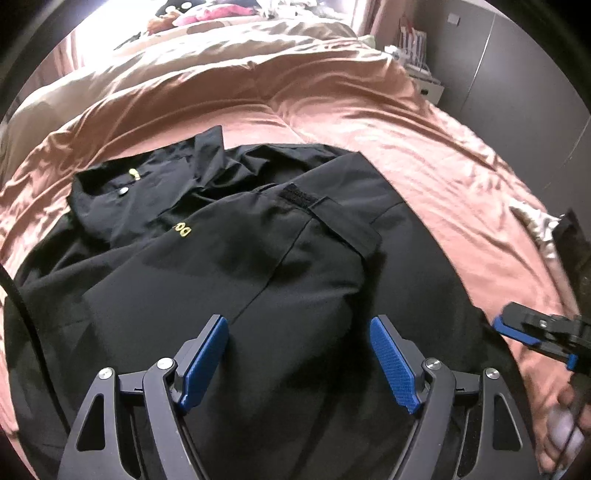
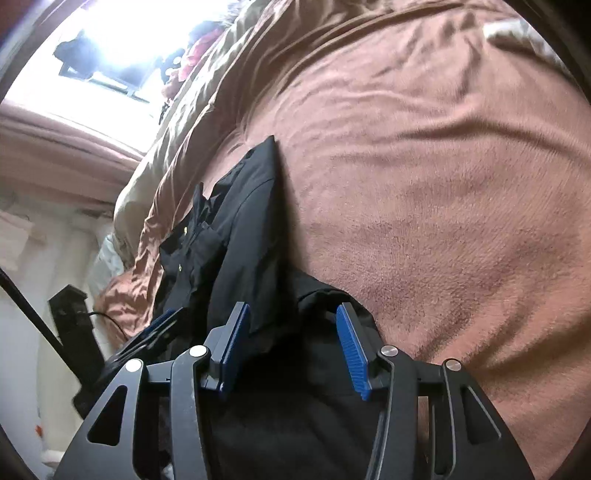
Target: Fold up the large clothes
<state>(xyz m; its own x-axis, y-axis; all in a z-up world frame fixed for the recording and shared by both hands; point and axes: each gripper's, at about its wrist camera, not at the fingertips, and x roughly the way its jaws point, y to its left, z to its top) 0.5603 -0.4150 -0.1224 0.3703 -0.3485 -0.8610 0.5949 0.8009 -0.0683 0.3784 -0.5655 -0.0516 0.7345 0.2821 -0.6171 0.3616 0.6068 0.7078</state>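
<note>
A black jacket (image 1: 229,266) with small yellow lettering lies spread on the bed, one sleeve with a velcro cuff folded across its front. My left gripper (image 1: 299,328) hovers open over the jacket's lower part, with nothing between its blue pads. My right gripper (image 2: 291,317) is at the jacket's (image 2: 243,236) near edge. A fold of black cloth lies between its pads, which stand apart and do not clamp it. The right gripper (image 1: 532,332) also shows at the jacket's right edge in the left wrist view, and the left gripper (image 2: 159,328) shows at lower left in the right wrist view.
A pinkish-brown blanket (image 1: 369,122) covers the bed around the jacket. Clothes and soft toys (image 1: 207,14) are piled at the far end by a bright window. A grey wardrobe (image 1: 517,74) stands at the right. A dark stand (image 2: 74,325) is beside the bed.
</note>
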